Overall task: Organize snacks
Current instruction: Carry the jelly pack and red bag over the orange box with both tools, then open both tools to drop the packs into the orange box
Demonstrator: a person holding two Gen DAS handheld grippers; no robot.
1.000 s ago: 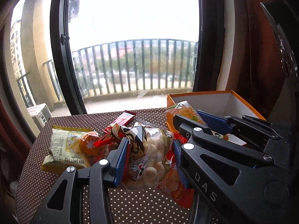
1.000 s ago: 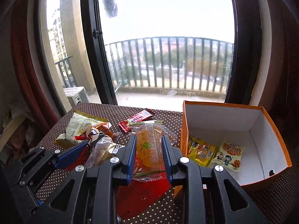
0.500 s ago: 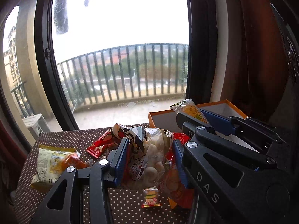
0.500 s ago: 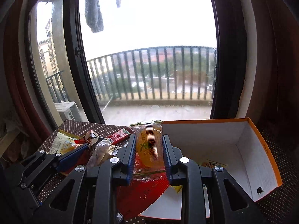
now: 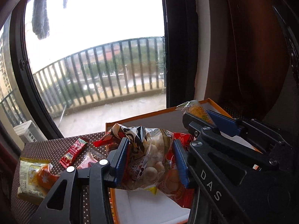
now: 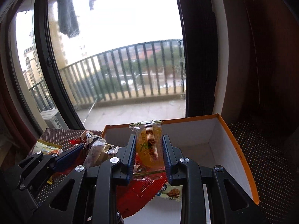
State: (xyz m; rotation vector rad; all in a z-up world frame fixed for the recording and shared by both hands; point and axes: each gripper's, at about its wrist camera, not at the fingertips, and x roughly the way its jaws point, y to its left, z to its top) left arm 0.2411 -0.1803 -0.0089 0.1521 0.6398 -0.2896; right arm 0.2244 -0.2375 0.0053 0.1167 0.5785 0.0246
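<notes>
Two grippers I steer, left gripper (image 5: 149,160) squeezing a bag of white balls (image 5: 147,158), right gripper (image 6: 148,156) pinching a yellow snack pack (image 6: 148,143), orange box (image 6: 241,156) just below both.

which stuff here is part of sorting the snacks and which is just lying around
Part of the job:
- left gripper, shut on the clear bag of white balls
- right gripper, shut on the yellow packet
- orange box
- red stick packet and yellow bag on the dotted tablecloth

Just lying about:
- grey cloth hanging outside the window
- balcony railing
</notes>
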